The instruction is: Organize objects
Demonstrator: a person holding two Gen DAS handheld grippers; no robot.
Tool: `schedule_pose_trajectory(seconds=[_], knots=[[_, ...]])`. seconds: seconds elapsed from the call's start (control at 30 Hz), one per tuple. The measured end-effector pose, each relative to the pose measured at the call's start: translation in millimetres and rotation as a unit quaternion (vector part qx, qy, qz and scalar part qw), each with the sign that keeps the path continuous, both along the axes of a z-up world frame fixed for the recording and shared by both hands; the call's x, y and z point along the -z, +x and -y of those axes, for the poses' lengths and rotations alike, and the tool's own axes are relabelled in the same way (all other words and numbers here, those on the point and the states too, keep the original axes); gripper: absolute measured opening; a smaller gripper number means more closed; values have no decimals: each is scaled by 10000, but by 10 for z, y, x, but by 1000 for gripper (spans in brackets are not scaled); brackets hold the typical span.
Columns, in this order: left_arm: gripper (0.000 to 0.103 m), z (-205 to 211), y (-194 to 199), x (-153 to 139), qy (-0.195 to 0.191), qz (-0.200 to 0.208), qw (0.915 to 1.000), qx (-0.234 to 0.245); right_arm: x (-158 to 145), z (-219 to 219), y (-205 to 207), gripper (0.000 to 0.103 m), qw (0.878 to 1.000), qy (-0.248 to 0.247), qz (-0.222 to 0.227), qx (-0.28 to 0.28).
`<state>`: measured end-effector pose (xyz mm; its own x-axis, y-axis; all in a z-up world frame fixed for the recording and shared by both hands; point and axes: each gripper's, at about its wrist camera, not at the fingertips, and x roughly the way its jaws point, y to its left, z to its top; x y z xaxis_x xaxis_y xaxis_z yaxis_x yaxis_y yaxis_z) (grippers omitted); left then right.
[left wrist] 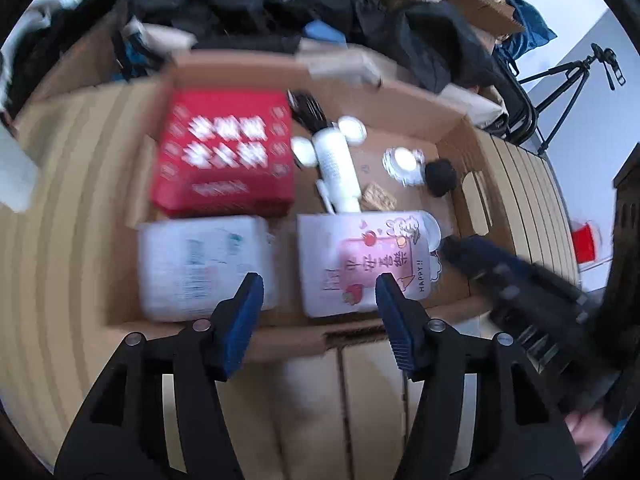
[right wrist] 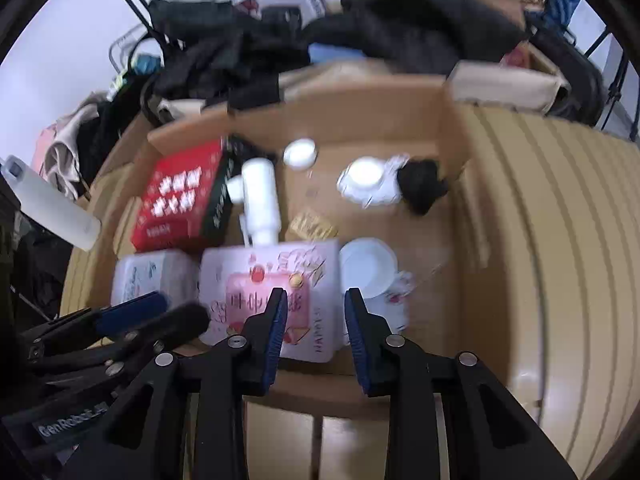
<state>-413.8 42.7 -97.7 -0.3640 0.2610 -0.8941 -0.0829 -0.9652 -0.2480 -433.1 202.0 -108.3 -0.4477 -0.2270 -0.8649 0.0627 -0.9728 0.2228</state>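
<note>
Cardboard box [left wrist: 460, 136], open-topped, on striped bench [left wrist: 60, 240]. Contents: red box [left wrist: 224, 152] at 10 o'clock; white packet [left wrist: 200, 264] at 8 o'clock; pink-printed box [left wrist: 360, 260] at 5 o'clock, touching white cup [right wrist: 368, 266]; white bottle [left wrist: 336, 164] at centre; lidded jar [left wrist: 404, 160] and black ball [left wrist: 440, 178] at 2 o'clock. Left gripper [left wrist: 318, 300]: jaws apart, empty, above near wall. Right gripper [right wrist: 316, 312]: jaws apart, empty, over pink-printed box.

1. The left gripper [left wrist: 318, 292] points steeply downward, its blue-padded jaws spread apart with nothing between them.
2. The right gripper [right wrist: 316, 306] tilts down the same way — jaws parted more narrowly, gripping nothing.
3. The two sit side by side — each shows in the other's view.
</note>
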Motion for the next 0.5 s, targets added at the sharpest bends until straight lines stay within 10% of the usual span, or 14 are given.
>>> schedule_pose_trajectory(seconds=[0.1, 0.5], knots=[[69, 207, 159, -402, -356, -396, 9983, -216, -392, -106, 131, 82, 9993, -42, -366, 85], [78, 638, 1534, -1284, -631, -1209, 9903, -277, -1622, -144, 1368, 85, 9866, 670, -1457, -289]])
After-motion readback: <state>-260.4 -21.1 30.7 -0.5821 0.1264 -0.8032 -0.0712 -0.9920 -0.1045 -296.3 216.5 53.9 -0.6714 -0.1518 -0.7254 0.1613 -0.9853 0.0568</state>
